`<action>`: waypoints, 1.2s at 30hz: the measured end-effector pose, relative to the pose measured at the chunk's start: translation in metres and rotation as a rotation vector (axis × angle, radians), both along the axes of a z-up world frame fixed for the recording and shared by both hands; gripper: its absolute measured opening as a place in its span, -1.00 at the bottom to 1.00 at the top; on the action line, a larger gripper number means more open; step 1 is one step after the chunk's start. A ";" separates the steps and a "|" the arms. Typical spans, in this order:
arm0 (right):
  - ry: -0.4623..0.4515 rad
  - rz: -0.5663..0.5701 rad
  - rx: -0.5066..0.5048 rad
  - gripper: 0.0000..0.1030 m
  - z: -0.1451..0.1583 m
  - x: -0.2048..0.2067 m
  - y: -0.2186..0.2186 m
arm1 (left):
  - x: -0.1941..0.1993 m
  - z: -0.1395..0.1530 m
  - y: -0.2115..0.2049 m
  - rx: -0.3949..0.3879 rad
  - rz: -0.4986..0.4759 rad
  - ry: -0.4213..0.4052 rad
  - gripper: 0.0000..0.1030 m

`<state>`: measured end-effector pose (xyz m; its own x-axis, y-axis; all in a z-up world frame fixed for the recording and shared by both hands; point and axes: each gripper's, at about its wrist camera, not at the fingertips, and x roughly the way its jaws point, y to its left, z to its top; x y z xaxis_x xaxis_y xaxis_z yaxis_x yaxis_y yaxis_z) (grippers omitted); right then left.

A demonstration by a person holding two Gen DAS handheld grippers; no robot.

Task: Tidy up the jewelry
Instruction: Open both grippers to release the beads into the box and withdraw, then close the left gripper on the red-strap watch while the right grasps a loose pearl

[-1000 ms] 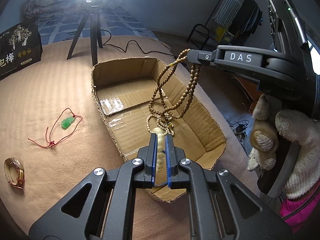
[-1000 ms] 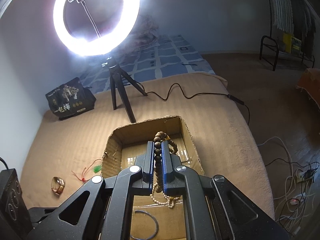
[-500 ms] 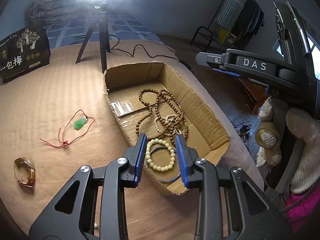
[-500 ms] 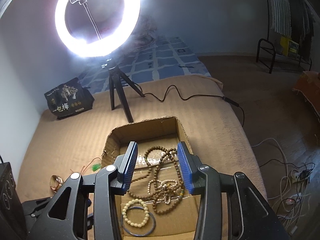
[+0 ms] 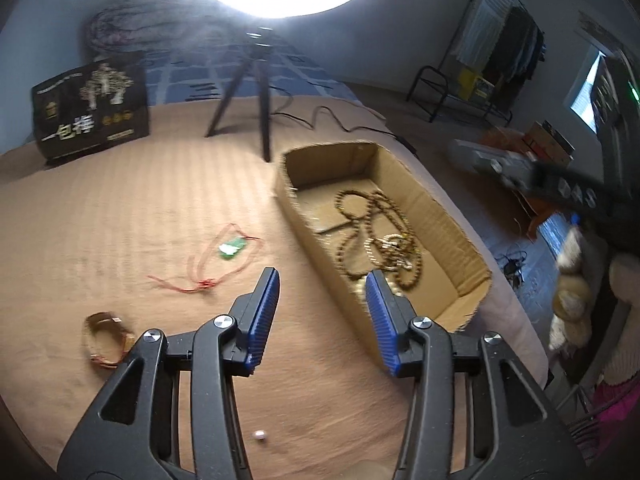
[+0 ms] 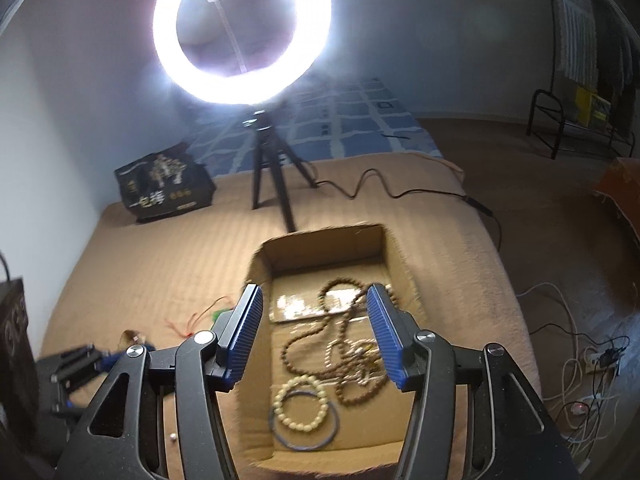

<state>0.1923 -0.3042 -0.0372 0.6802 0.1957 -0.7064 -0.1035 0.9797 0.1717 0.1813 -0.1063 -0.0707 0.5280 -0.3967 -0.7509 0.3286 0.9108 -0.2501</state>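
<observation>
Now the question for me is what is left outside the cardboard box (image 5: 384, 216), and which gripper sits closer to it. The long brown bead necklace (image 5: 376, 236) lies coiled on the box floor, with a pale bead bracelet (image 6: 301, 404) and a blue bangle (image 6: 305, 424) toward the box's near end. Nothing is between either pair of jaws.

Still out on the tan bedspread (image 5: 120, 220) are two pieces, both on the far side of the box from my right hand: a green pendant on a red cord (image 5: 232, 247), just beside the box's long left wall, and a watch or bangle with a brownish band (image 5: 106, 340), well apart from the box and nearer to me; blur keeps me from naming it better. The cord's loop stretches roughly along the box's length, with its knot at the near end.

My left gripper (image 5: 322, 312) is plainly the nearer one. Its jaws are spreading, empty, straddling the box's near left corner, and it points downward at a slant, with the pendant ahead and to its left. My right gripper (image 6: 314, 330) hangs over the box interior, jaws also widening and empty, tilted downward along the box's long axis.

I judge the pendant the likely next pick, taken with the left hand swinging away from the box wall.
</observation>
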 end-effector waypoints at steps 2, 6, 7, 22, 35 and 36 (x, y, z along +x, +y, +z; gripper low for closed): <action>0.000 0.026 -0.006 0.07 0.000 -0.005 0.010 | 0.000 0.003 0.015 0.001 0.021 -0.006 -0.11; 0.008 0.086 -0.016 0.07 -0.002 -0.015 0.035 | -0.001 0.005 0.045 0.008 0.065 -0.012 -0.11; 0.011 0.098 -0.016 0.07 -0.003 -0.017 0.040 | -0.001 0.005 0.052 0.009 0.076 -0.011 -0.11; 0.135 0.267 -0.002 0.07 -0.042 -0.051 0.111 | -0.004 -0.017 0.139 0.044 0.197 0.035 -0.11; 0.231 0.362 -0.044 0.07 -0.091 -0.075 0.138 | 0.005 -0.060 0.184 0.059 0.285 0.145 -0.11; 0.237 0.370 -0.046 0.07 -0.094 -0.076 0.141 | 0.006 -0.062 0.186 0.058 0.290 0.151 -0.11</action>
<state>0.1162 -0.1633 -0.1315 0.3879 0.3604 -0.8483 -0.4118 0.8912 0.1903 0.1872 0.0794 -0.1327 0.4934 -0.2007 -0.8463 0.0166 0.9750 -0.2216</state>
